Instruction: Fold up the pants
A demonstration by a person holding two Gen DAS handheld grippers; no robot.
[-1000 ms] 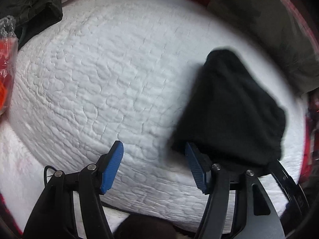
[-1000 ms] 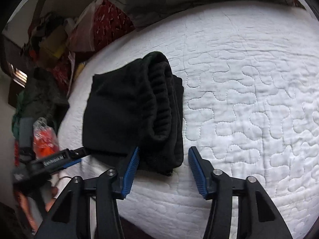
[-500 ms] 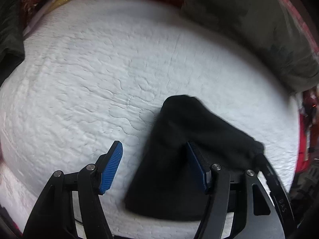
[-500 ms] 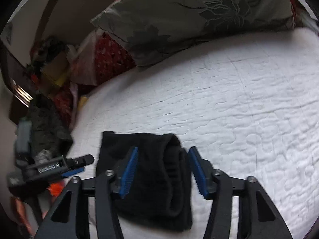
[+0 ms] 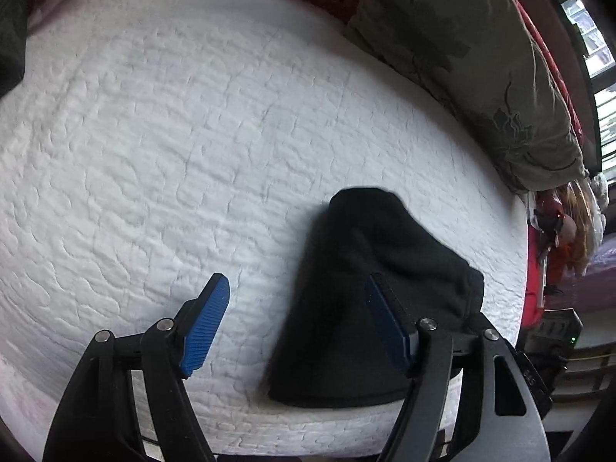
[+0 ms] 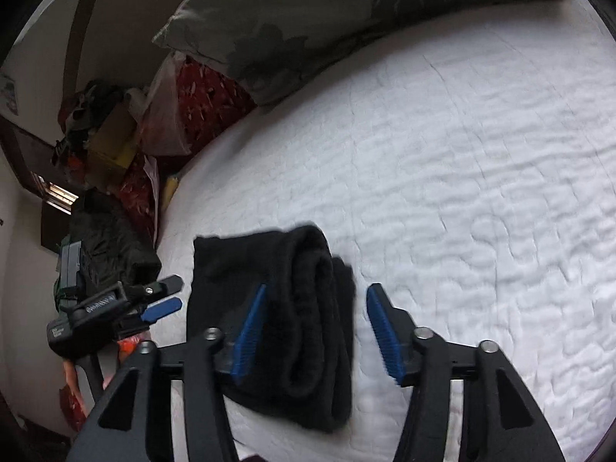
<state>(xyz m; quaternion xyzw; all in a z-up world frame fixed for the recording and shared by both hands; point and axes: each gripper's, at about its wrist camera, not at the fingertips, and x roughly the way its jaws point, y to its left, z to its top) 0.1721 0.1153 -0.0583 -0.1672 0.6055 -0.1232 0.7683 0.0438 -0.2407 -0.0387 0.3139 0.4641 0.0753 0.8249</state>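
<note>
White quilted bed (image 6: 481,161) fills both views, a grey floral pillow (image 6: 327,11) along the upper edge. At lower left, the left gripper (image 5: 296,319) opens, nothing pinched. Folded black pants (image 6: 292,308) lie lower centre. The right gripper (image 6: 315,331) straddles their rolled edge, jaws opening, released.

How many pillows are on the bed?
1. A grey-green flowered pillow lies along the far edge of the white quilt, beyond the folded black pants. The same pillow shows at upper right in the left wrist view. More could lie outside both views.
</note>
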